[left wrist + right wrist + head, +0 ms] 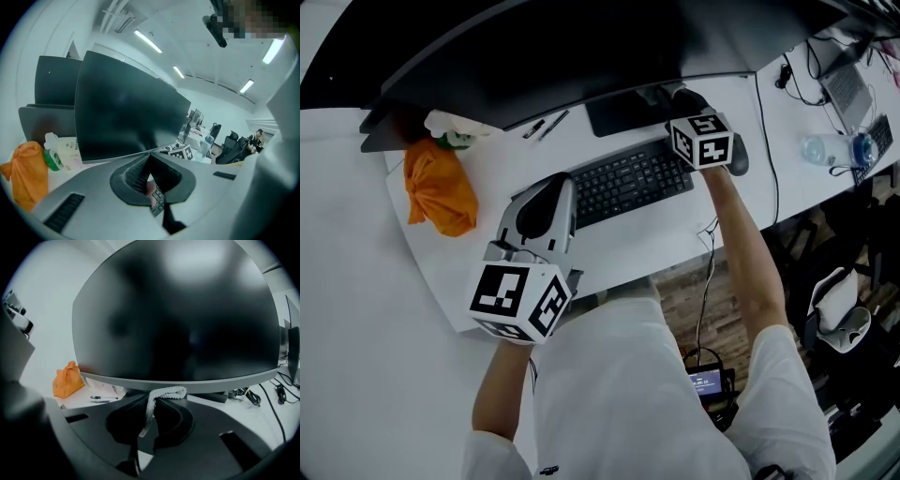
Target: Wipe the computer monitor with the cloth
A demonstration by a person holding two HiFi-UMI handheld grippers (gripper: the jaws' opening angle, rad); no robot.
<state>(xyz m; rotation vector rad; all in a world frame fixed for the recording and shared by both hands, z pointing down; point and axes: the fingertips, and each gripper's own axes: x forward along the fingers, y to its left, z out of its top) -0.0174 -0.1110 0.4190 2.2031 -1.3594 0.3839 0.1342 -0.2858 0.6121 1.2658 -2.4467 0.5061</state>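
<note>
In the head view, two containers stand on the white desk [422, 253]. A small bottle with green on it [455, 141] stands at the far left, just behind an orange bundle [439, 192]. A clear plastic bottle [825, 150] lies well off to the right among cables. We cannot tell what is in either, nor whether the bundle holds anything. The curved monitor [581, 47] spans the far edge, with the keyboard [633, 183] in front of it and two pens [546, 125] near its stand. The left gripper [555, 187] hangs over the near left end of the keyboard. The right gripper [686, 97] reaches to the far side, its tip under the monitor's lower edge. The cloth does not show here.

In the left gripper view, the left gripper [150, 157] has its jaws pressed together at the tips. We see no object pinched there, only keyboard keys [158, 199] through the slit lower down. The dark monitor [126, 112] rises ahead. The orange bundle [26, 173] and the green-marked bottle [51, 152] stand side by side to the left.

In the right gripper view, the right gripper [152, 404] has its jaws closed on the cloth [161, 393], a narrow white knobbly strip. The strip runs up from between the pads and folds to the right, just below the monitor's [178, 310] bottom bezel; we cannot tell whether it touches it. The screen fills the view above. The orange bundle [68, 378] and pens [103, 398] lie to the left, well apart from the jaws, and cables [281, 392] lie to the right.
</note>
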